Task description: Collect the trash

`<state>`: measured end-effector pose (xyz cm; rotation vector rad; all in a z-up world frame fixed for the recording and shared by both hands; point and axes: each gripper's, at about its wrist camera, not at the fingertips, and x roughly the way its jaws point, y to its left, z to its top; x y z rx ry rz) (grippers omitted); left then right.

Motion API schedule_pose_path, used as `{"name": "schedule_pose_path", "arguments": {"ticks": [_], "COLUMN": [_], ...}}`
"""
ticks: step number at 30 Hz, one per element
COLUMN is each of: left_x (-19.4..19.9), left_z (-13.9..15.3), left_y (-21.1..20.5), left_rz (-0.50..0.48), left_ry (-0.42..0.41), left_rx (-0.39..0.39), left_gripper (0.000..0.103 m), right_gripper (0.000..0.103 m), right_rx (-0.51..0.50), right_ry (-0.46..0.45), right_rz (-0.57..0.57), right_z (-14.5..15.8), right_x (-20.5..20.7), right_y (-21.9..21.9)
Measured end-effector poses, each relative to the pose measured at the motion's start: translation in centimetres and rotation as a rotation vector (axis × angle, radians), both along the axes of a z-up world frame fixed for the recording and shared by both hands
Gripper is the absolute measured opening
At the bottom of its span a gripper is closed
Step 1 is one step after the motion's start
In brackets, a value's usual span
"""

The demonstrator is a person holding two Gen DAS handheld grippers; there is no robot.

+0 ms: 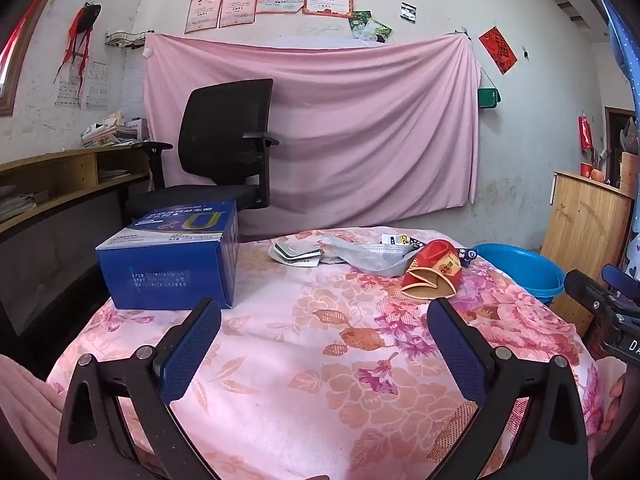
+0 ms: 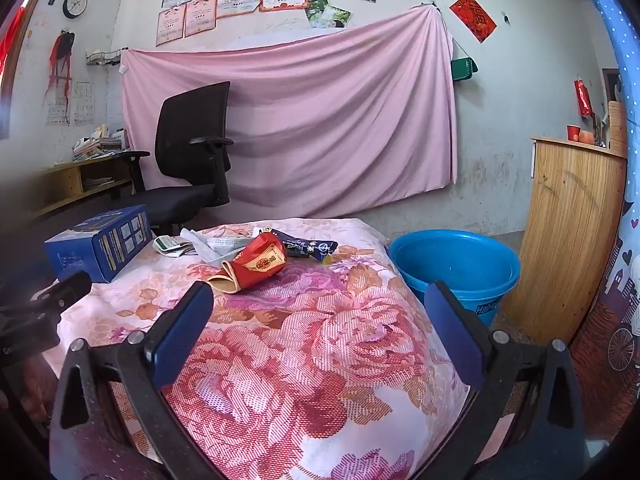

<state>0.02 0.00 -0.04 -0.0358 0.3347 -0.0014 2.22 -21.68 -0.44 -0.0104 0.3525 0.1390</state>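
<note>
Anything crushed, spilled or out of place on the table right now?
Yes: a crushed red carton lies flattened on its side mid-table, with a crumpled grey bag and loose wrappers behind it. Nothing spilled.

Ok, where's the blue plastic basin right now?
The blue plastic basin sits on the floor off the right edge of the floral-covered table, beside the wooden cabinet; the right wrist view shows it clearly.
</note>
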Motion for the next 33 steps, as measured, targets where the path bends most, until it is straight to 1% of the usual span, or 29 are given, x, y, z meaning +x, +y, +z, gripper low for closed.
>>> {"name": "schedule_pose_path", "arguments": {"ticks": [9,11,33], "left_x": [-0.07,0.11,0.32], "left_z": [0.51,-0.12,-0.22], "left_y": [0.20,0.17,-0.03], "left_rz": [-0.006,-0.007,-0.016], "left_ry": [0.006,0.004,0.008], "left_rx": [-0.001,-0.004,-0.002], "left_gripper": [0.101,0.101,0.101], "right_gripper": [0.103,0.103,0.103], "right_rx": [0.002,0.004,0.006], "right_ry": [-0.003,-0.003,-0.002], "right_rz": [0.000,0.000,-0.001], "right_z": [0.05,0.03,0.05], "right_x": [-0.03,0.00,0.01], "right_y": [0.03,0.00,0.06]}}
